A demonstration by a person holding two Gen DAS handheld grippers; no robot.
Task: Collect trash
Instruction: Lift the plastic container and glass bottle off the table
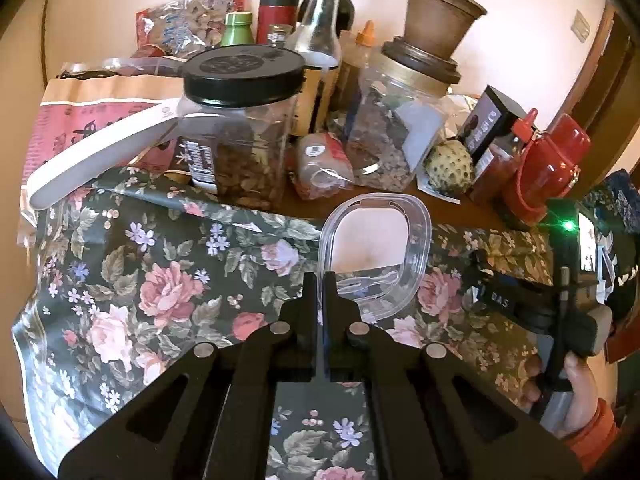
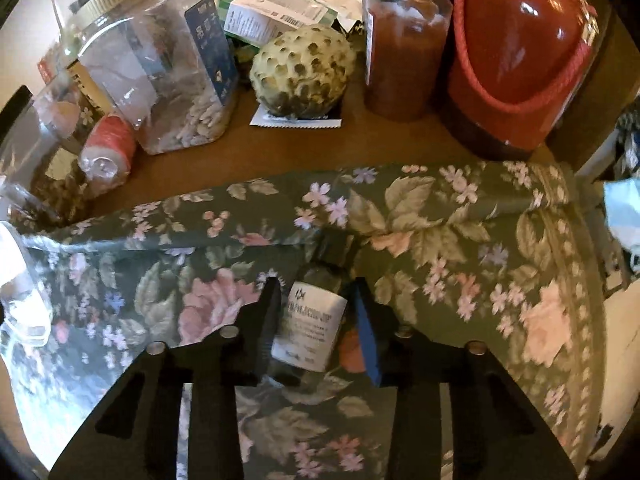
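Right wrist: custard apple (image 2: 302,72) behind bottle (image 2: 316,316).

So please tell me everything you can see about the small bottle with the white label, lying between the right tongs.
The small bottle is dark, seemingly glass, with a black cap and a white paper label printed in dark text too blurred to read. It lies on its side on the flowered cloth, cap pointing away from the camera. It sits between the fingers of the right tongs; the left finger is against it, while the blue-padded finger shows a narrow gap. Its contents cannot be seen.
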